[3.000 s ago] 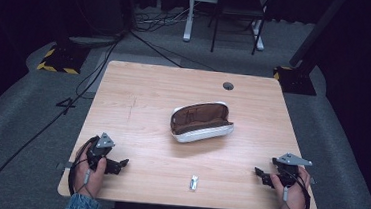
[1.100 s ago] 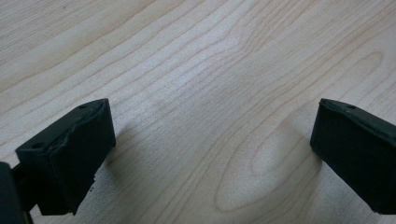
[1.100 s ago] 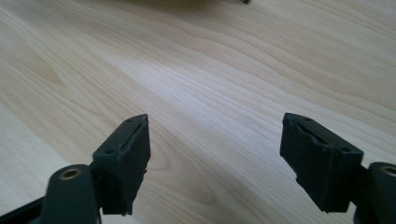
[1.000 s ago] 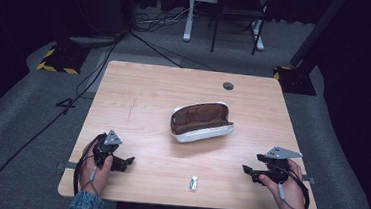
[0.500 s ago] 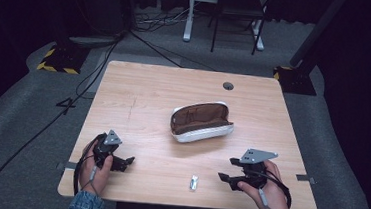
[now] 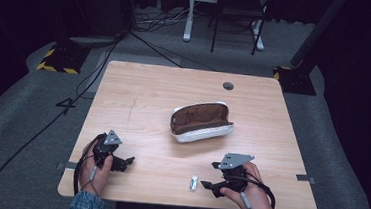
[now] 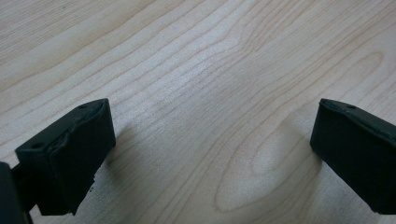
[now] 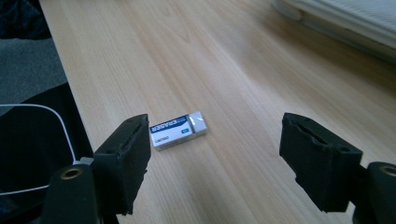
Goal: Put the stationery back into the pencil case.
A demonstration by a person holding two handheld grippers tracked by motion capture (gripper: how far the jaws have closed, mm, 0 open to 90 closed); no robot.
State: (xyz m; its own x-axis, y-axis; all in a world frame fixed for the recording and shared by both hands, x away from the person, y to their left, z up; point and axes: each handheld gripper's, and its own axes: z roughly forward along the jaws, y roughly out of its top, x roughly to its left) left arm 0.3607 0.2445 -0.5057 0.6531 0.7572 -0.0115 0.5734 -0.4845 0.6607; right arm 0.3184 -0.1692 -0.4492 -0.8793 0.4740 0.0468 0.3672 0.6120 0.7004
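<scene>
- The left claw point(image 6: 128, 161) rests near the desk's point(image 6: 144, 91) front-left corner, about where it sat a second ago. Its jaws are spread wide over bare wood in the left gripper view, gripping nothing.
- The eraser point(image 6: 194, 182), a small white block with a blue sleeve, lies flat near the middle of the front edge and has not shifted.
- The right claw point(image 6: 209, 175) is what changed: over the last three seconds it slid from the front-right corner along the front edge, and now sits just beside the eraser on its right. Its jaws are released and wide apart.
- In the right gripper view the eraser point(image 8: 179, 130) lies close to one jaw rather than centred; whether it touches that jaw is hard to tell.
- The open pencil case point(image 6: 201, 122) sits mid-desk, brown lining up, well apart from both claws.
- Judging by this, the eraser pickup is starting; the claw probably needs centring before it closes.
</scene>
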